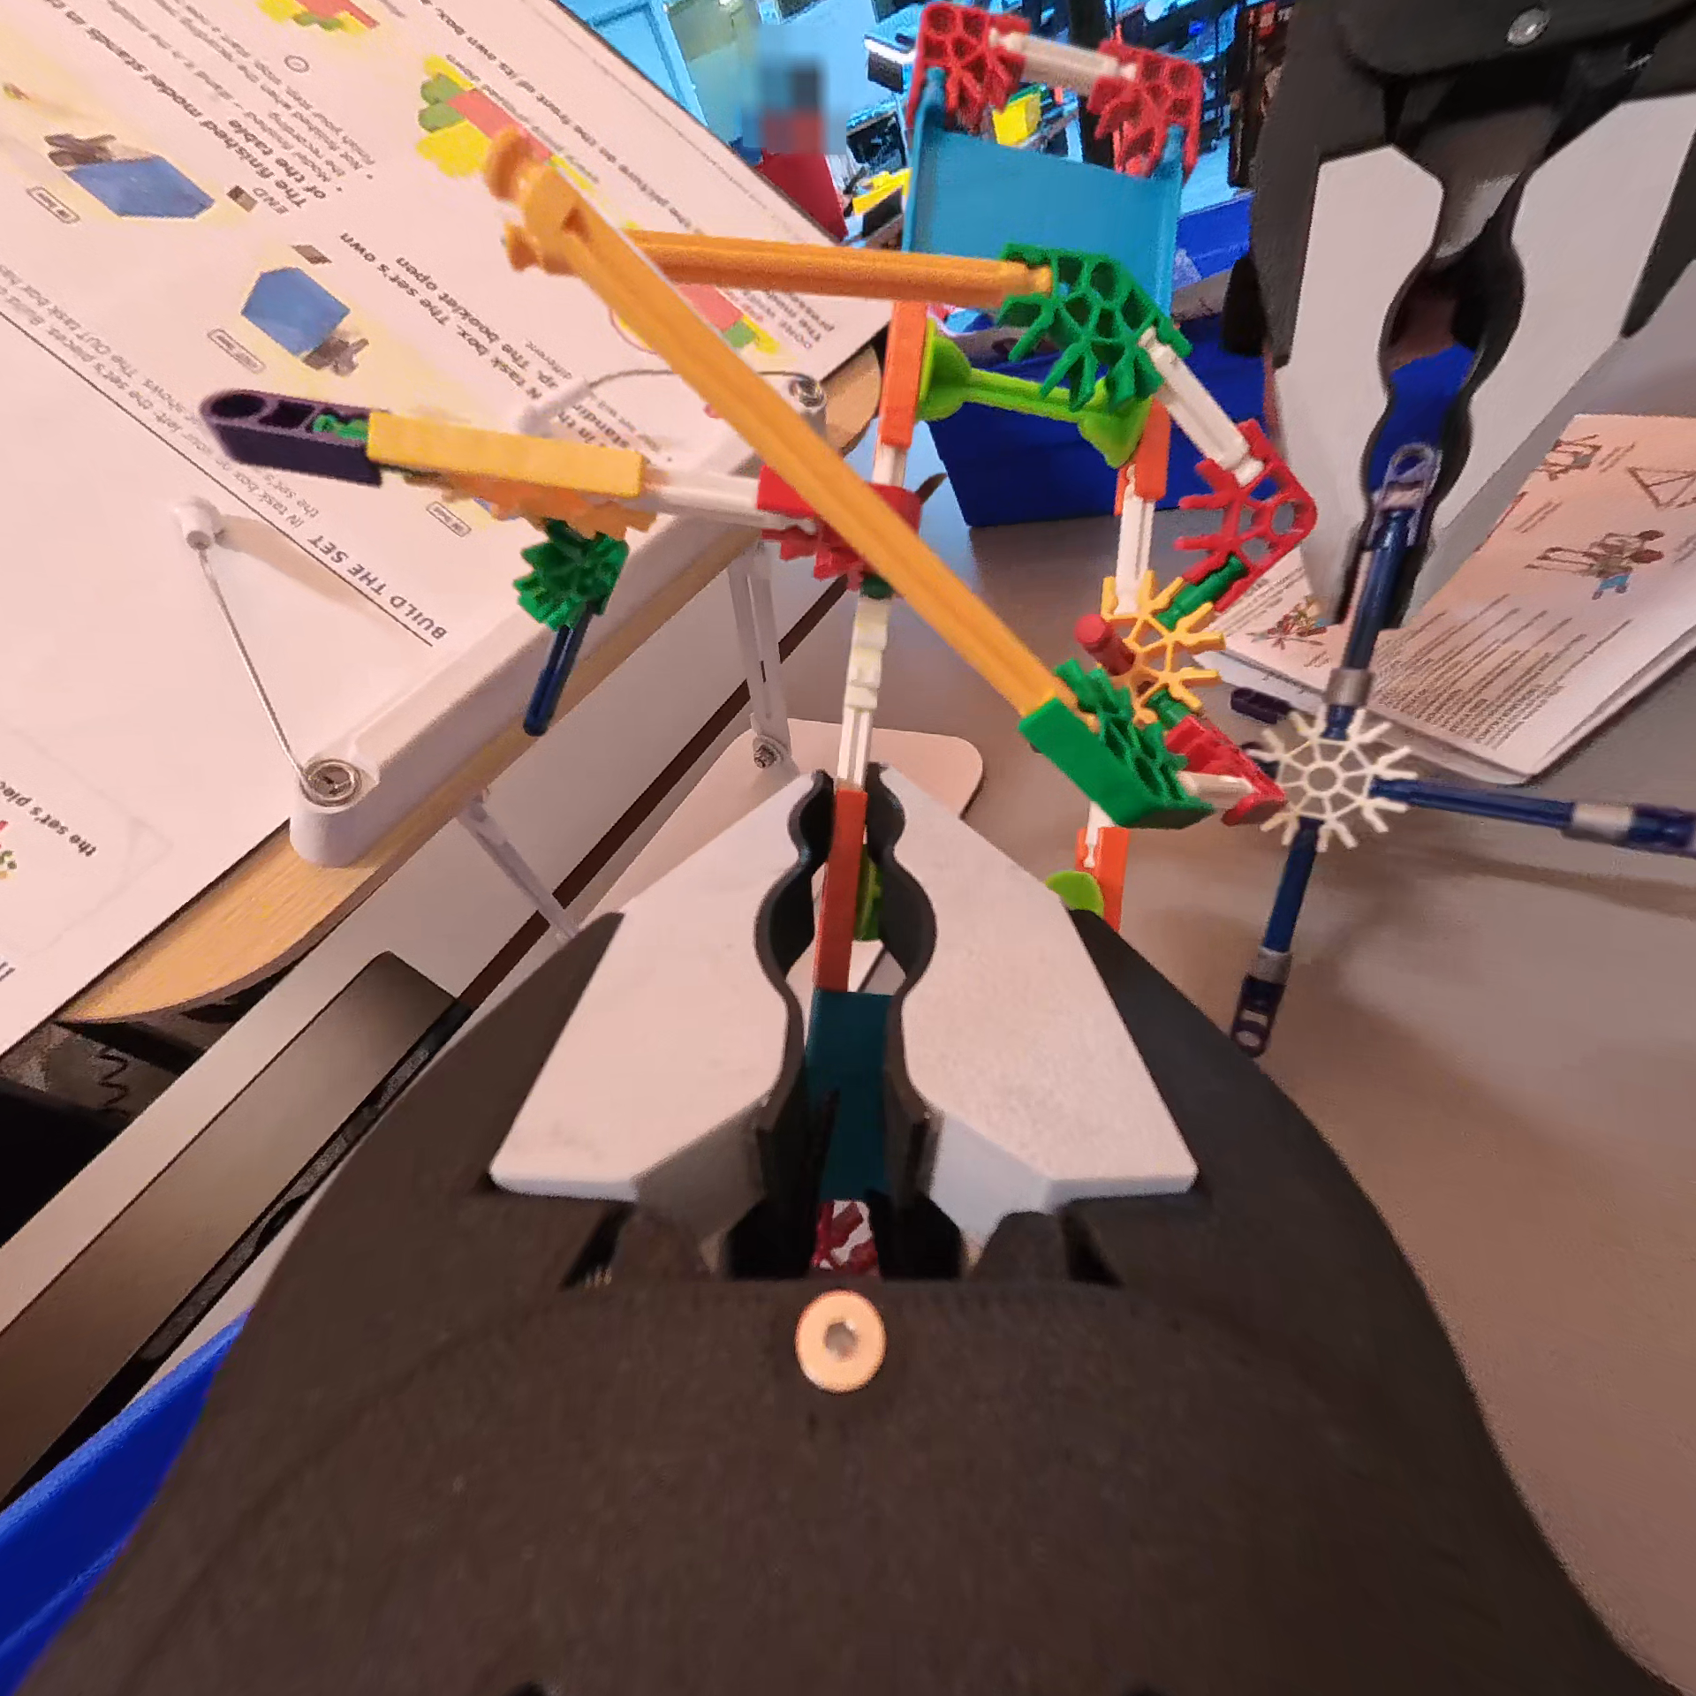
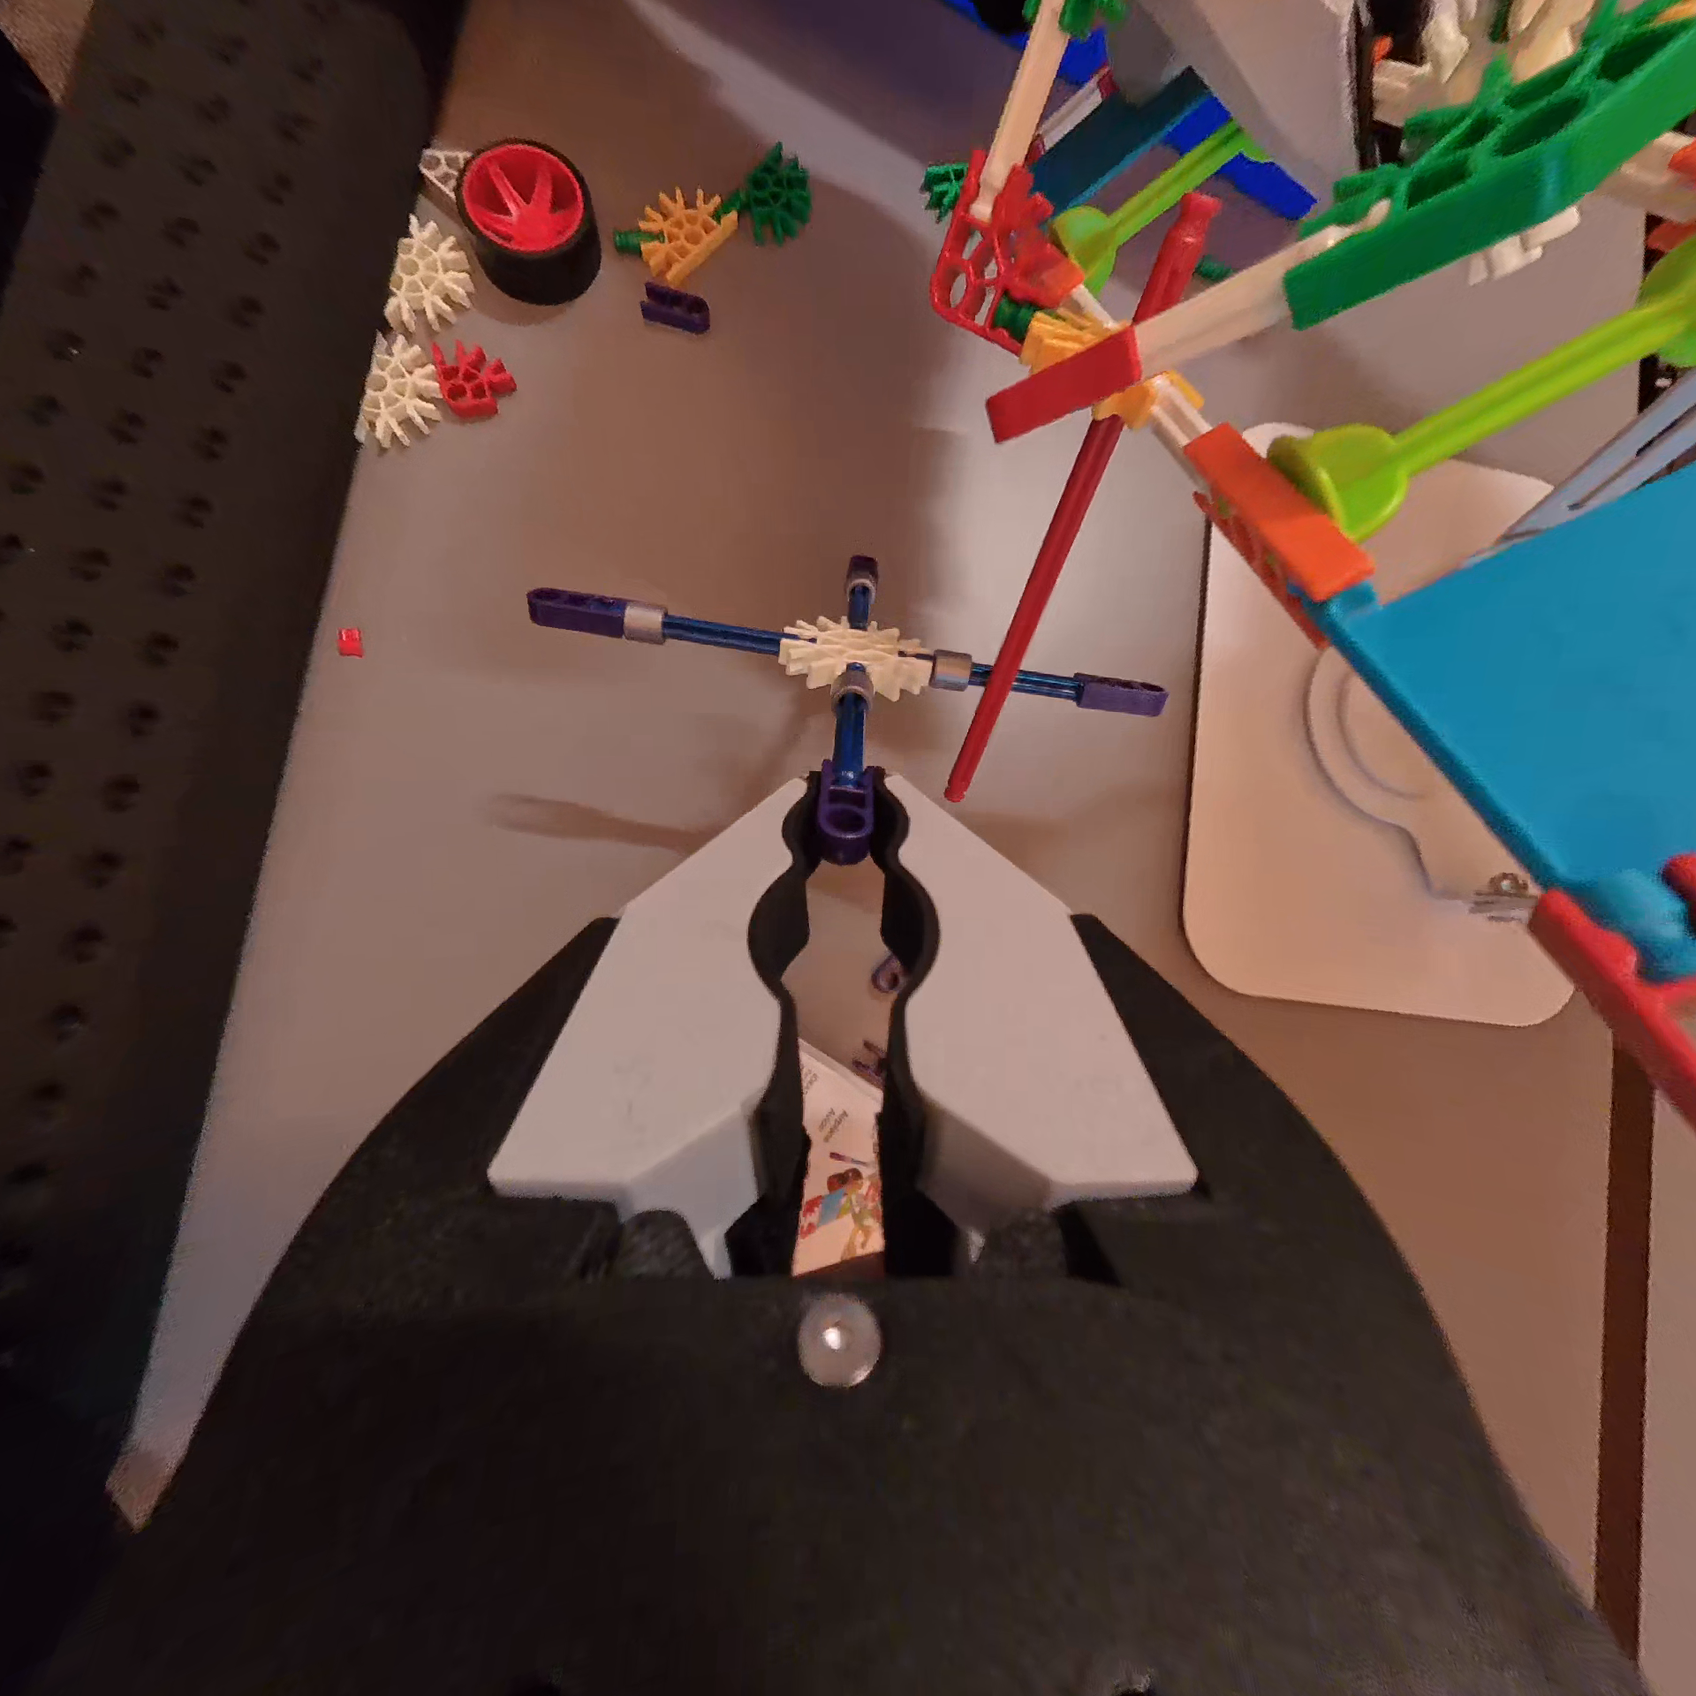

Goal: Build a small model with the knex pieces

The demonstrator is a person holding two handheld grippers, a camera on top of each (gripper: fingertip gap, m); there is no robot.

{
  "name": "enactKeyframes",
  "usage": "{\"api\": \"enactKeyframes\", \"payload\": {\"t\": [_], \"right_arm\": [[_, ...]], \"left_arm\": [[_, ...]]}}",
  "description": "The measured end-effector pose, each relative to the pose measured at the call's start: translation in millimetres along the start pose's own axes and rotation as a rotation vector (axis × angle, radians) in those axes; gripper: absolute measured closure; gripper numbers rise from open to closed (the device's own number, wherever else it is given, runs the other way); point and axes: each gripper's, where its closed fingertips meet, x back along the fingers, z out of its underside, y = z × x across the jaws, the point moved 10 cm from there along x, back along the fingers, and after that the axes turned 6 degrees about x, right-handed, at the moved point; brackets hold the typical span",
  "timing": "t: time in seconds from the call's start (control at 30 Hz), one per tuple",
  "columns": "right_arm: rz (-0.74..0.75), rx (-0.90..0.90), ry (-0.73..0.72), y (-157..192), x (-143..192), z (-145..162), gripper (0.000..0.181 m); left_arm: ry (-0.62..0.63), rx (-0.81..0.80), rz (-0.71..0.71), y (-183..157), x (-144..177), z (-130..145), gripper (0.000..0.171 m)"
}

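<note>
**Both grippers loaded, tight on the right**

My left gripper (image 1: 849, 798) is clamped on the orange-and-white strut of the rod-and-connector model (image 1: 1083, 440), held up off the grey table (image 1: 1468, 1147). My right gripper (image 2: 844, 808) pinches the purple end of the blue-rod cross (image 2: 849, 656), white snowflake hub at its middle. The model crowds its far right; loose pieces (image 2: 431, 330) sit far left by the table edge, with open table between.

Left gripper (image 1: 849, 789): the jaws are closed upon an orange-and-white strut of the rod-and-connector model (image 1: 1055, 514), held aloft. Right gripper (image 2: 846, 791): the fingertips are pinched on the purple end cap of a blue-rod cross (image 2: 849, 652).
</note>
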Motion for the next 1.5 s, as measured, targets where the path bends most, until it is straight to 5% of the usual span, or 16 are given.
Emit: {"api": "enactKeyframes", "payload": {"t": [0.47,0.57,0.63,0.8,0.93,1.07,1.17,1.5], "right_arm": [[-0.115,-0.176,0.102,-7,-20,41,0.175],[-0.159,-0.217,0.140,-5,-27,44,0.140],[-0.154,-0.225,0.125,-5,-24,44,0.132],[-0.052,-0.261,0.064,-16,-10,49,0.150],[-0.010,-0.263,0.263,-23,-38,65,0.157],[-0.017,-0.237,0.312,-27,-66,61,0.162],[-0.022,-0.252,0.284,-30,-70,59,0.178],[-0.005,-0.242,0.151,-32,-56,51,0.178]], "left_arm": [[-0.012,0.140,-0.012,17,8,1,0.168],[0.005,0.135,-0.015,16,6,3,0.167],[0.012,0.136,-0.018,15,5,3,0.167],[0.021,0.125,-0.021,15,4,3,0.167],[0.034,0.118,-0.032,13,2,4,0.167],[0.040,0.097,-0.054,11,1,4,0.167],[0.032,0.089,-0.067,10,1,3,0.167],[0.017,0.062,-0.117,8,1,2,0.167]]}}
